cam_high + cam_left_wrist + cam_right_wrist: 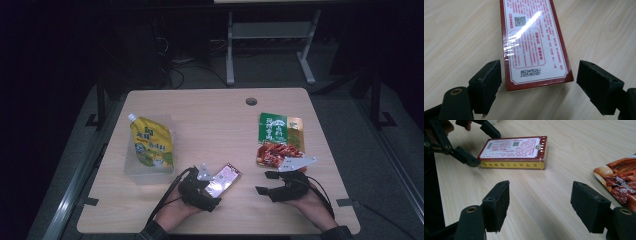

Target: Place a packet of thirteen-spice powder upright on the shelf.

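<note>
A flat red box (534, 42) with a white printed label lies on the wooden table (210, 125). My left gripper (539, 75) is open, one jaw on either side of the box's near end, apart from it. In the high view the box (223, 180) lies near the front middle, with the left gripper (212, 186) at its near-left end. My right gripper (267, 182) stands open to the right of the box, with bare table between its jaws (540, 202). The right gripper view has the box (514, 151) farther off, the left gripper's fingers (466, 157) at its end.
A yellow spouted pouch (150, 145) lies on a clear tray at the left. A green and red snack packet (280, 137) lies at the right, just beyond the right gripper; its corner (619, 182) is near the right jaw. A cable hole (251, 101) sits at the table's back edge.
</note>
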A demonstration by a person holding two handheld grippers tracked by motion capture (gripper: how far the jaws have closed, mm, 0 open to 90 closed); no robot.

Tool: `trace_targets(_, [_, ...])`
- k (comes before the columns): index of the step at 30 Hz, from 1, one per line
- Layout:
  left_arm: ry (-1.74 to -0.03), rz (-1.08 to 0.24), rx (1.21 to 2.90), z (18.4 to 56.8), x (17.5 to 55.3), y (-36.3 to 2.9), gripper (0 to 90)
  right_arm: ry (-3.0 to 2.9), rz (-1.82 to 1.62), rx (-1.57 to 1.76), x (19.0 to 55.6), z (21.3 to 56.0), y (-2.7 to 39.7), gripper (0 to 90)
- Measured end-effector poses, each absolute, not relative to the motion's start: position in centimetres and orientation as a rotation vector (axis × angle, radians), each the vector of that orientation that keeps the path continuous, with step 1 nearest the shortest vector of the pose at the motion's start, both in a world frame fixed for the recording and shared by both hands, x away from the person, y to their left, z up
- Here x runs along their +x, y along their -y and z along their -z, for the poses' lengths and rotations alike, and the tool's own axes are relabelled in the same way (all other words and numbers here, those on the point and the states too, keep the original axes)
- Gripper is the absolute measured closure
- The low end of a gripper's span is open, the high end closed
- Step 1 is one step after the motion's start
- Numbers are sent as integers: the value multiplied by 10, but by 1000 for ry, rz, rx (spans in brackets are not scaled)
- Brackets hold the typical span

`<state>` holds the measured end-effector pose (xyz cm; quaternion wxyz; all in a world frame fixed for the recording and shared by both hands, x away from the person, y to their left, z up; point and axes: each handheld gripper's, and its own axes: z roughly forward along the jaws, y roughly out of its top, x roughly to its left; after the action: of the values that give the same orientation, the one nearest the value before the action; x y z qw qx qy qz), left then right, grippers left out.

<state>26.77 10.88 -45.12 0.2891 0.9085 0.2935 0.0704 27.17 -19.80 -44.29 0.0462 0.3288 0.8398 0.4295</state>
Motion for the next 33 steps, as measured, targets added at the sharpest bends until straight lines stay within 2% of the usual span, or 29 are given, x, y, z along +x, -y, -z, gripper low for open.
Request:
trace_targets(3, [-780,-208,2432,454,268,-108,242,-2563,-1312,1008,272,443,198,314])
trace_targets(5, [-779,-209,2434,453,267,-108,282,-2568,-1318,1005,273,443,198,342])
trace_targets(8, [-784,-209,2424,454,267,-109,292,-2578,-1318,1006,274,442,197,410])
trace_targets(16, [-766,-198,2415,454,269,-111,313,-2599,-1346,947,289,433,180,791])
trace_targets(19, [-749,-191,2420,454,270,-112,315,-2609,-1324,900,298,432,166,880])
trace_targets(33, [-679,-151,2365,440,265,-123,319,-2701,-1208,853,327,449,133,899])
